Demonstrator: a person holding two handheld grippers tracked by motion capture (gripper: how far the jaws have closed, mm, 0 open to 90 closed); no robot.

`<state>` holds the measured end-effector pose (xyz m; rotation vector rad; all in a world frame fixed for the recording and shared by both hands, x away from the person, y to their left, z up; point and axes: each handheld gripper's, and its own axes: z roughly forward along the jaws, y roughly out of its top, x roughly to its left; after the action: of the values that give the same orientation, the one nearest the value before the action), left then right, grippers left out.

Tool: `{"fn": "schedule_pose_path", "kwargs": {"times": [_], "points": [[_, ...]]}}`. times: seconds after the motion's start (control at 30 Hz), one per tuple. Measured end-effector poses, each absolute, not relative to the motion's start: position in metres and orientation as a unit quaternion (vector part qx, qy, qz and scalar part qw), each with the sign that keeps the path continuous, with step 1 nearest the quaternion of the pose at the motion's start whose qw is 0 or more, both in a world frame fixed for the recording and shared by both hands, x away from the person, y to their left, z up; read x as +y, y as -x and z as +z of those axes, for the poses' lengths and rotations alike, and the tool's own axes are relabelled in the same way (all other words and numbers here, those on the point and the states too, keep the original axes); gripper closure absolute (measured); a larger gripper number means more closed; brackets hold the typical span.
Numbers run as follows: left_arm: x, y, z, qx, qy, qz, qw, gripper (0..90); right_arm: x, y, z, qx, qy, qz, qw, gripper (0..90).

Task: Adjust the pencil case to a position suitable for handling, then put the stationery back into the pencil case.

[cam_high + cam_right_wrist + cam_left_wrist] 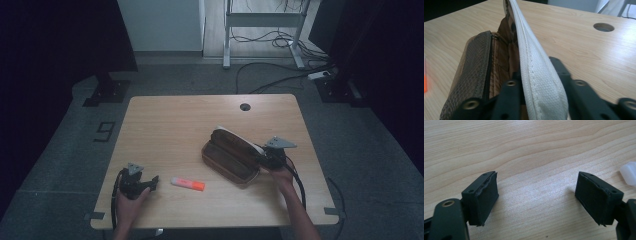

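Pale wood table (165, 125), pretty bare. Far left: left gripper (150, 184) lying low on the tabletop, jaws spread wide with nothing in them. Just right of it, a marker (187, 184) with a white body and an orange end, lying flat. Further right, brown pencil case (227, 157), flap (534, 75) up. Right gripper (261, 152) at its right end, jaws either side of that cream flap edge; actual squeeze hard to tell.

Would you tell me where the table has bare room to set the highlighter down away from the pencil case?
The far-left table is bare, from the cable hole down to the left gripper. It is crowded near right: pencil case, right gripper at its flap, highlighter beside.
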<state>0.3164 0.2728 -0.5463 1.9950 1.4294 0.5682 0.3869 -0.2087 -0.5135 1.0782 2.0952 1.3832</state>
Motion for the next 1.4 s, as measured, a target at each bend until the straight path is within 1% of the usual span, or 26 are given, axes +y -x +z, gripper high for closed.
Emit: {"fn": "schedule_pose_path", "kwargs": {"times": [0.13, 0.27, 0.37, 0.43, 0.63, 0.8, 0.97, 1.17, 1.2, 1.4], "points": [[0.273, -0.316, -0.546, 0.540, -0.754, 0.215, 0.306, 18.4, -0.212, -0.382, -0.507, 0.740, -0.392, 0.503, 0.216, 45.6], [0.273, -0.316, -0.546, 0.540, -0.754, 0.215, 0.306, 18.4, -0.215, -0.377, -0.499, 0.722, -0.396, 0.518, 0.231, 32.7], [0.273, -0.316, -0.546, 0.540, -0.754, 0.215, 0.306, 18.4, -0.218, -0.373, -0.491, 0.712, -0.403, 0.520, 0.245, 27.9], [0.273, -0.316, -0.546, 0.540, -0.754, 0.215, 0.306, 18.4, -0.220, -0.371, -0.487, 0.710, -0.405, 0.520, 0.246, 25.4], [0.273, -0.316, -0.546, 0.540, -0.754, 0.215, 0.306, 18.4, -0.217, -0.360, -0.475, 0.710, -0.396, 0.527, 0.249, 24.1], [0.273, -0.316, -0.546, 0.540, -0.754, 0.215, 0.306, 18.4, -0.204, -0.351, -0.466, 0.714, -0.374, 0.538, 0.247, 24.2], [0.273, -0.316, -0.546, 0.540, -0.754, 0.215, 0.306, 18.5, -0.189, -0.345, -0.463, 0.724, -0.357, 0.543, 0.233, 24.6], [0.273, -0.316, -0.546, 0.540, -0.754, 0.215, 0.306, 18.5, -0.167, -0.339, -0.467, 0.740, -0.339, 0.545, 0.202, 25.7], [0.273, -0.316, -0.546, 0.540, -0.754, 0.215, 0.306, 18.5, -0.158, -0.337, -0.469, 0.747, -0.330, 0.544, 0.193, 25.9], [0.273, -0.316, -0.546, 0.540, -0.754, 0.215, 0.306, 18.5, -0.141, -0.334, -0.473, 0.759, -0.314, 0.541, 0.183, 26.6]]}}
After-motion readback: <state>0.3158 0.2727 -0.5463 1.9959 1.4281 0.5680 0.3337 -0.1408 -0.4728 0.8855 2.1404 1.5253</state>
